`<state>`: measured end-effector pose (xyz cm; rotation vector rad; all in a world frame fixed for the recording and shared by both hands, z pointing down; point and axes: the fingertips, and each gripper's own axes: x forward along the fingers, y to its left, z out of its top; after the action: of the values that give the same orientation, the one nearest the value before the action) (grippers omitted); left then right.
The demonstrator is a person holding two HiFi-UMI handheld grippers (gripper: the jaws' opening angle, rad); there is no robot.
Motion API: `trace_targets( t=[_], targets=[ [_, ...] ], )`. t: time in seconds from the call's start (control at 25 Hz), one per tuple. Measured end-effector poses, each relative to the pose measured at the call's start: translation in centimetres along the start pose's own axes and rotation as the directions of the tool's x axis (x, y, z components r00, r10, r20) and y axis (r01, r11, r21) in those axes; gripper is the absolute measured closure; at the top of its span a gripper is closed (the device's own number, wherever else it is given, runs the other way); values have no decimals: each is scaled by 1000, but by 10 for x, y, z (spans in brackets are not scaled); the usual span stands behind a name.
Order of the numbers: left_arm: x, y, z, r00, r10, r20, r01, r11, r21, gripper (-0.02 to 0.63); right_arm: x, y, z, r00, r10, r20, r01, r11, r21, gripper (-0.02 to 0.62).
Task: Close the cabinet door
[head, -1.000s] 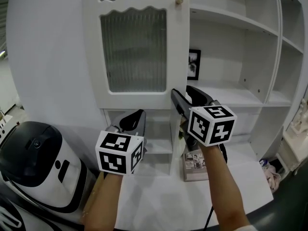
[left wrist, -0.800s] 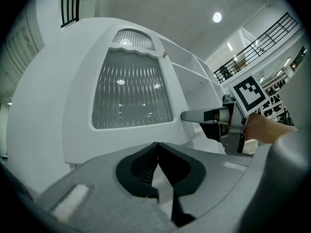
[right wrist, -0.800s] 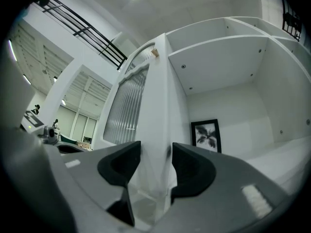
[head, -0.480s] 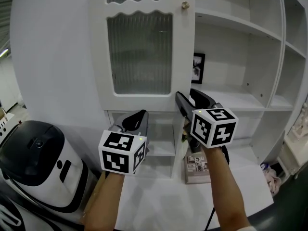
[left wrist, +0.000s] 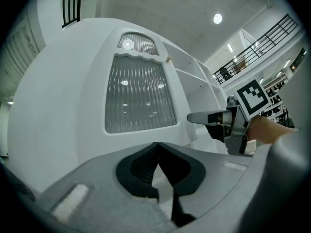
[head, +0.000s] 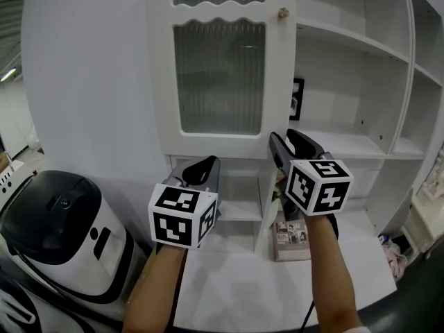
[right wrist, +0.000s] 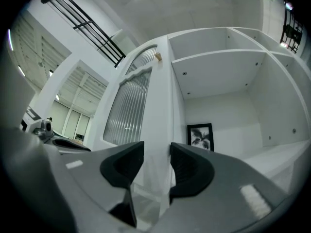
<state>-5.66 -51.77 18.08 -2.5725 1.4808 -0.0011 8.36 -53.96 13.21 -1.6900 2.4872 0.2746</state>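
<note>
**In the bright white hall, the door is open and only just taken**

The room is a high white hall with round ceiling lamps and black railings (right wrist: pixel 92 25) far above. In it stands a tall white cabinet with open shelves (head: pixel 347 40). Its white wooden cabinet door with a ribbed glass panel (head: pixel 220 75) is swung out from the shelves, so all the compartments to the right of the door are uncovered. A small round knob (head: pixel 282 12) sits near the top of the door's free edge. Behind that edge, a black-framed picture (head: pixel 297 99) leans at the back of a shelf.

The right gripper (head: pixel 287 140) is at the lower part of the door's free edge. Its jaws have just been closing, and the edge of the door stands between them. They are not fully together, and I judge that the pads do not press the wood firmly yet.

The left gripper (head: pixel 202 166) is in front of the door, below the glass panel. Its jaws are together and hold nothing.

A rounded black and white appliance (head: pixel 62 227) stands well to the left of the door, low down.

By my judgement the task is at its beginning. The approach to the door is done. What is left is to grip the edge and to swing the door to the right until it covers the shelves.
</note>
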Motion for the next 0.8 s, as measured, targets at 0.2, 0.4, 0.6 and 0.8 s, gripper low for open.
trace_targets(
  t=[0.2, 0.4, 0.6, 0.8],
  targets=[
    [-18, 8, 3, 1000, -7, 0, 7, 1000, -6, 604, -12, 12, 5, 999, -32, 3, 32, 999, -4, 446],
    [-37, 12, 12, 1000, -21, 15, 22, 1000, -10, 604, -25, 34, 9, 999, -34, -1, 34, 999, -9, 461],
    [-55, 12, 11, 999, -34, 6, 34, 999, -17, 604, -44, 56, 8, 999, -40, -6, 40, 999, 0, 480],
    [-73, 8, 9, 999, -52, 0, 52, 999, -18, 606, -62, 79, 5, 999, -39, -10, 39, 999, -3, 506]
  ],
)
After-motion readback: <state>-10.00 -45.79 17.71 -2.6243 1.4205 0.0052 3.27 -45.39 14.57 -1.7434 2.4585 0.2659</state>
